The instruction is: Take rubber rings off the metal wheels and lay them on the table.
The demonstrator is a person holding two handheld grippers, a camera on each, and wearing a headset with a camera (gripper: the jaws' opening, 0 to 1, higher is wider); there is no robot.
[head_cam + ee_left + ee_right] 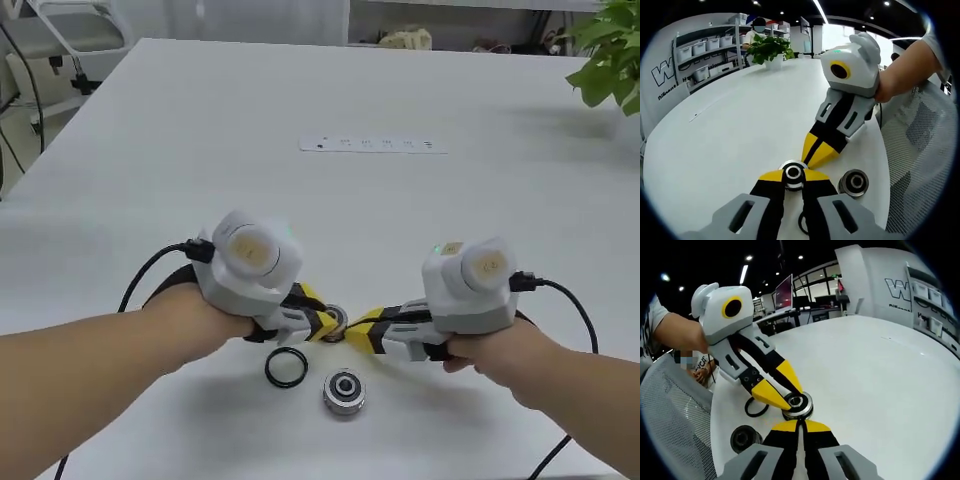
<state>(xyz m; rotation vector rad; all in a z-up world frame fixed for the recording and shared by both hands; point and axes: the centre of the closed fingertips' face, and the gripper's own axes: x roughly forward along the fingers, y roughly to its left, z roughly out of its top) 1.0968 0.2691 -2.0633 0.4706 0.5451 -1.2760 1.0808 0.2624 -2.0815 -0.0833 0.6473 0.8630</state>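
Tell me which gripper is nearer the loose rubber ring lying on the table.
Left. The left gripper, clamped on a metal wheel, hangs just beside the rubber ring; the right gripper meets that wheel from the other side, farther off.

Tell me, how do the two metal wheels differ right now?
The held wheel sits clamped between the jaws of the left gripper, while the free wheel lies loose on the table. The free wheel is nearer the person, beside the black rubber ring; the held wheel is farther back. The held wheel's rim looks brighter, the free wheel's darker. Both are small, round and metal.
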